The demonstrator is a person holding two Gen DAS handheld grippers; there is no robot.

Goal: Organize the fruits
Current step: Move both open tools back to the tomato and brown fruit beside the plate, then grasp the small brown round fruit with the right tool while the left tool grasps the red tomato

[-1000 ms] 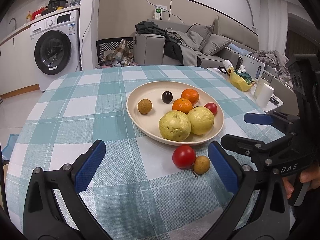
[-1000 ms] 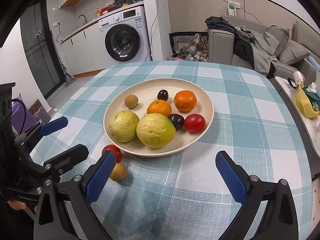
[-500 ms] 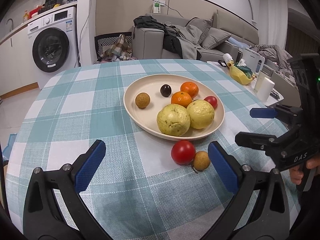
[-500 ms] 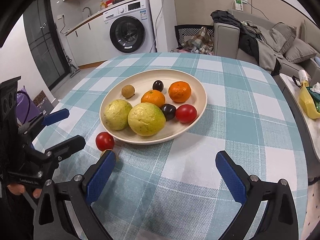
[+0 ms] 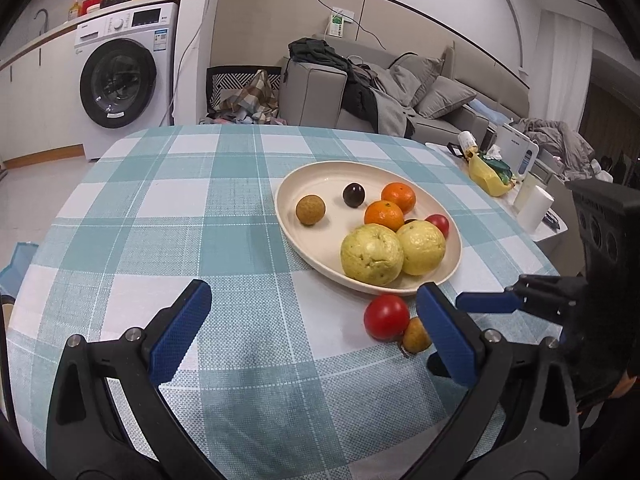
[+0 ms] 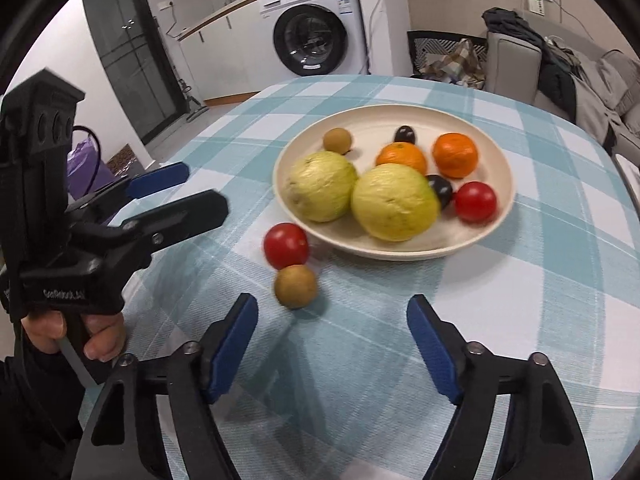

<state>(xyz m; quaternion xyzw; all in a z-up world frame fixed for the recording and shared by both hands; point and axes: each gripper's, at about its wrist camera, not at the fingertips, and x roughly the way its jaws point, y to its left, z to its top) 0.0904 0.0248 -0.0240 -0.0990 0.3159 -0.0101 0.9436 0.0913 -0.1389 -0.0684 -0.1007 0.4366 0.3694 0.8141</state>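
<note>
A cream plate (image 5: pixel 320 178) (image 6: pixel 496 152) on the checked tablecloth holds two yellow-green guavas (image 5: pixel 372 254), two oranges (image 5: pixel 384 214), a red tomato (image 6: pixel 475 201), dark plums and a brown longan (image 5: pixel 310 209). A loose red tomato (image 5: pixel 386 317) (image 6: pixel 286 245) and a brown longan (image 5: pixel 416 340) (image 6: pixel 296 286) lie on the cloth beside the plate's near rim. My left gripper (image 5: pixel 312 336) is open and empty, left of them. My right gripper (image 6: pixel 332 344) is open and empty, just short of the loose longan.
The round table's edge curves close around the plate. A side table with a yellow bag (image 5: pixel 486 170) and a white cup (image 5: pixel 534 208) stands to the right. A washing machine (image 5: pixel 124 80) and a sofa (image 5: pixel 400 96) are behind.
My right gripper has swung left and closer to the loose tomato and longan, its jaws narrower than before. My left gripper has shifted left, so the plate sits further right in its view.
</note>
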